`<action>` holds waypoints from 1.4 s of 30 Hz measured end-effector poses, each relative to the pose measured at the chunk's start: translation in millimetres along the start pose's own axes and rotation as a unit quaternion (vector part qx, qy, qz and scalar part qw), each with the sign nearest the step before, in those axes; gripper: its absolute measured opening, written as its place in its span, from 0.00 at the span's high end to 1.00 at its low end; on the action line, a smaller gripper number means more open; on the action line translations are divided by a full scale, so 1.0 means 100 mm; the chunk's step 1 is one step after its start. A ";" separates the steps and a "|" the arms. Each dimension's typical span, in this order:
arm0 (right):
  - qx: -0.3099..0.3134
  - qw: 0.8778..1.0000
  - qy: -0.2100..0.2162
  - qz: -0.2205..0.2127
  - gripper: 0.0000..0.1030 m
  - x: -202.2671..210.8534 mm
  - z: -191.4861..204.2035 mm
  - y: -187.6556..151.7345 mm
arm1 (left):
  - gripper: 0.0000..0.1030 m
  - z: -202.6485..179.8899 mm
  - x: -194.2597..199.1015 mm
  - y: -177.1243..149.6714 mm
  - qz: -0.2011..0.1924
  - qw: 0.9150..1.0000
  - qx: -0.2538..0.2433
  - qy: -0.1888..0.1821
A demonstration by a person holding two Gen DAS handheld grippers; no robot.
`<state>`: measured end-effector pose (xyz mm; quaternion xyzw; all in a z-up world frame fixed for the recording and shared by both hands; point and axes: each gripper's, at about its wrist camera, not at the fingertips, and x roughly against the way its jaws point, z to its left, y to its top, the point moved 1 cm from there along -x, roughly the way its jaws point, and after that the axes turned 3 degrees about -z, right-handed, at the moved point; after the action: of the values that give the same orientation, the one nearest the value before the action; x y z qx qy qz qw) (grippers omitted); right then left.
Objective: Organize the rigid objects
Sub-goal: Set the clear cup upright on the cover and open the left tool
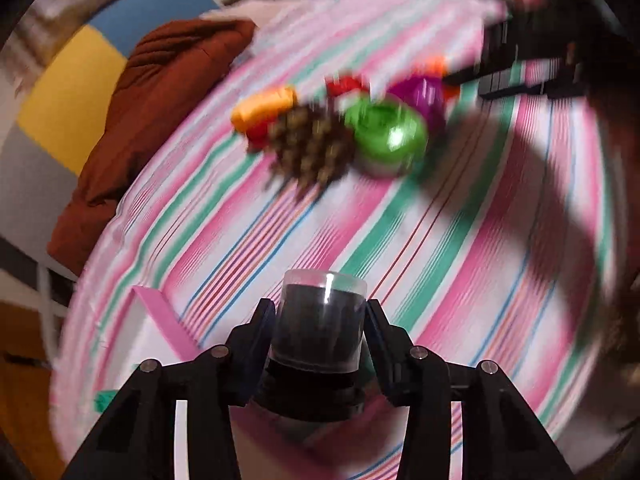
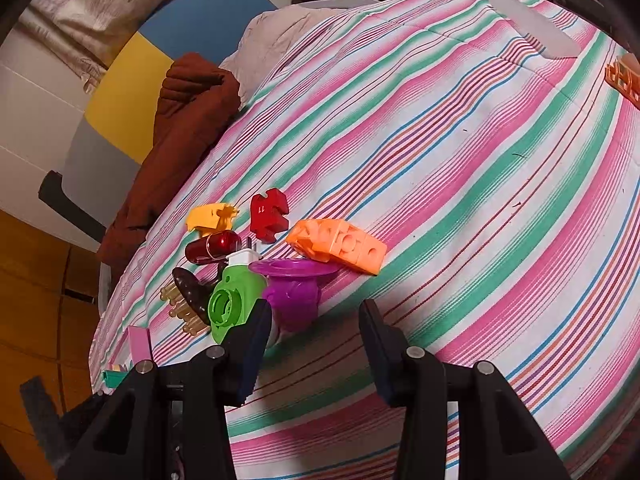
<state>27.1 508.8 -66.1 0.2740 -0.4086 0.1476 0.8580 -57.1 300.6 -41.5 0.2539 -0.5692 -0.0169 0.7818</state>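
In the left wrist view my left gripper (image 1: pixel 320 306) is shut on a small black container with a clear cap (image 1: pixel 322 328), held upright just above the striped cloth (image 1: pixel 460 260). Beyond it lies a blurred pile: a pine cone (image 1: pixel 310 146), a green piece (image 1: pixel 386 136), a purple piece (image 1: pixel 420 94) and an orange-yellow piece (image 1: pixel 264 106). The right wrist view has my right gripper (image 2: pixel 314 312) open over bare cloth, its left finger beside the green piece (image 2: pixel 236 300) and the purple piece (image 2: pixel 294 284). An orange block (image 2: pixel 340 246), a red puzzle piece (image 2: pixel 270 214) and a dark red capsule (image 2: pixel 214 246) lie behind.
A brown blanket (image 2: pixel 188 128) is bunched at the bed's left edge. A pink box (image 2: pixel 140 342) stands near the front left corner. An orange lattice piece (image 2: pixel 624 78) and a flat grey object (image 2: pixel 536 26) lie far right. The wooden floor (image 2: pixel 36 280) drops away on the left.
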 end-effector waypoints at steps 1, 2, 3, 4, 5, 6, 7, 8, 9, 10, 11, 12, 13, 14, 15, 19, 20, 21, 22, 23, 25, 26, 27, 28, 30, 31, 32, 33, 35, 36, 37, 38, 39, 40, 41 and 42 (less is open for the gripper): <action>-0.001 1.000 0.000 0.000 0.56 0.00 -0.01 0.00 | 0.56 0.00 0.06 0.01 -0.021 0.999 0.024 -0.012; -0.003 1.000 0.000 0.001 0.56 -0.01 -0.01 0.00 | 0.57 0.01 0.12 0.02 -0.043 0.998 0.051 -0.022; -0.003 1.000 0.001 0.002 0.56 -0.01 -0.01 0.00 | 0.57 0.02 0.17 0.01 -0.064 0.994 0.080 -0.031; -0.004 1.000 0.002 0.002 0.56 -0.01 -0.01 0.00 | 0.57 0.02 0.20 0.00 -0.077 0.992 0.097 -0.036; -0.003 1.000 0.003 0.001 0.56 -0.01 -0.01 0.00 | 0.57 0.02 0.23 -0.04 -0.096 0.987 0.120 -0.039; -0.002 1.000 0.004 0.000 0.56 -0.01 -0.01 0.00 | 0.57 0.02 0.24 -0.07 -0.106 0.984 0.135 -0.037; -0.001 1.000 0.005 -0.001 0.56 0.00 -0.01 0.00 | 0.57 -0.01 0.23 -0.14 -0.117 0.980 0.157 -0.030; -0.001 1.000 0.007 -0.001 0.56 0.00 0.00 0.00 | 0.57 -0.04 0.25 -0.17 -0.125 0.977 0.170 -0.028; -0.001 1.000 0.011 -0.003 0.56 0.01 0.00 0.00 | 0.56 -0.06 0.26 -0.20 -0.135 0.972 0.188 -0.029; -0.001 1.000 0.012 -0.004 0.56 0.01 0.00 0.00 | 0.55 -0.08 0.27 -0.24 -0.141 0.967 0.210 -0.030; -0.001 1.000 0.013 -0.005 0.56 0.02 0.00 0.00 | 0.55 -0.09 0.27 -0.27 -0.140 0.964 0.224 -0.028; -0.001 1.000 0.013 -0.006 0.56 0.02 -0.01 0.00 | 0.55 -0.12 0.25 -0.29 -0.133 0.964 0.228 -0.026; -0.003 1.000 0.014 -0.006 0.56 0.03 -0.01 0.00 | 0.55 -0.13 0.22 -0.31 -0.130 0.964 0.229 -0.022; -0.005 1.000 0.016 -0.005 0.56 0.03 -0.02 0.00 | 0.55 -0.15 0.22 -0.36 -0.127 0.964 0.232 -0.013; -0.008 1.000 0.018 -0.005 0.56 0.03 -0.03 0.00 | 0.55 -0.17 0.21 -0.40 -0.123 0.964 0.237 -0.005; -0.018 0.999 0.028 -0.014 0.56 0.08 -0.06 0.02 | 0.55 -0.17 0.20 -0.60 -0.125 0.955 0.269 0.002; -0.019 0.999 0.033 -0.021 0.56 0.11 -0.06 0.02 | 0.55 -0.17 0.21 -0.64 -0.132 0.951 0.281 -0.001; -0.017 0.999 0.039 -0.028 0.56 0.14 -0.04 0.03 | 0.55 -0.16 0.21 -0.68 -0.140 0.946 0.294 -0.002; -0.013 0.998 0.044 -0.034 0.56 0.16 -0.02 0.03 | 0.55 -0.16 0.20 -0.70 -0.144 0.943 0.301 -0.002; -0.007 0.998 0.050 -0.038 0.56 0.18 0.01 0.03 | 0.55 -0.16 0.20 -0.72 -0.149 0.940 0.308 -0.001; 0.008 0.997 0.071 -0.040 0.56 0.20 0.09 0.02 | 0.55 -0.19 0.20 -0.73 -0.158 0.937 0.311 0.004; 0.017 0.996 0.083 -0.039 0.56 0.20 0.14 0.01 | 0.55 -0.21 0.20 -0.74 -0.165 0.937 0.308 0.011; 0.033 0.994 0.097 -0.035 0.56 0.20 0.22 -0.02 | 0.55 -0.23 0.19 -0.74 -0.168 0.937 0.305 0.017; 0.046 0.993 0.104 -0.033 0.56 0.19 0.27 -0.03 | 0.55 -0.23 0.19 -0.74 -0.170 0.938 0.301 0.022; 0.075 0.990 0.115 -0.025 0.56 0.17 0.39 -0.07 | 0.55 -0.26 0.18 -0.75 -0.177 0.938 0.295 0.037; 0.089 0.989 0.118 -0.020 0.56 0.16 0.46 -0.10 | 0.55 -0.29 0.17 -0.77 -0.183 0.939 0.289 0.047; 0.099 0.988 0.119 -0.016 0.56 0.14 0.50 -0.12 | 0.55 -0.33 0.17 -0.78 -0.189 0.939 0.281 0.056; 0.113 0.987 0.115 -0.009 0.56 0.10 0.56 -0.15 | 0.55 -0.35 0.17 -0.79 -0.190 0.940 0.275 0.063; 0.133 0.987 0.093 -0.005 0.56 0.04 0.64 -0.20 | 0.55 -0.39 0.17 -0.80 -0.194 0.941 0.268 0.070; 0.145 0.987 0.076 -0.005 0.56 0.02 0.66 -0.23 | 0.55 -0.40 0.16 -0.80 -0.195 0.941 0.268 0.071; 0.156 0.986 0.061 -0.006 0.56 -0.02 0.69 -0.23 | 0.55 -0.39 0.16 -0.80 -0.197 0.940 0.269 0.069; 0.164 0.985 0.051 -0.008 0.56 -0.05 0.72 -0.23 | 0.54 -0.38 0.16 -0.81 -0.199 0.939 0.273 0.065; 0.177 0.984 0.036 -0.008 0.56 -0.10 0.77 -0.23 | 0.54 -0.37 0.16 -0.82 -0.200 0.938 0.276 0.062; 0.185 0.982 0.026 -0.006 0.56 -0.14 0.79 -0.24 | 0.54 -0.36 0.16 -0.83 -0.203 0.937 0.279 0.059; 0.194 0.981 0.011 -0.002 0.56 -0.20 0.82 -0.25 | 0.54 -0.36 0.15 -0.84 -0.205 0.936 0.280 0.057; 0.206 0.979 -0.014 0.005 0.56 -0.28 0.85 -0.27 | 0.54 -0.37 0.15 -0.84 -0.206 0.936 0.279 0.056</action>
<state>-30.4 436.4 -53.8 0.4445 -0.3831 0.2289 0.7767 2.9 237.1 -71.7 0.5736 -0.4415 -0.0036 0.6900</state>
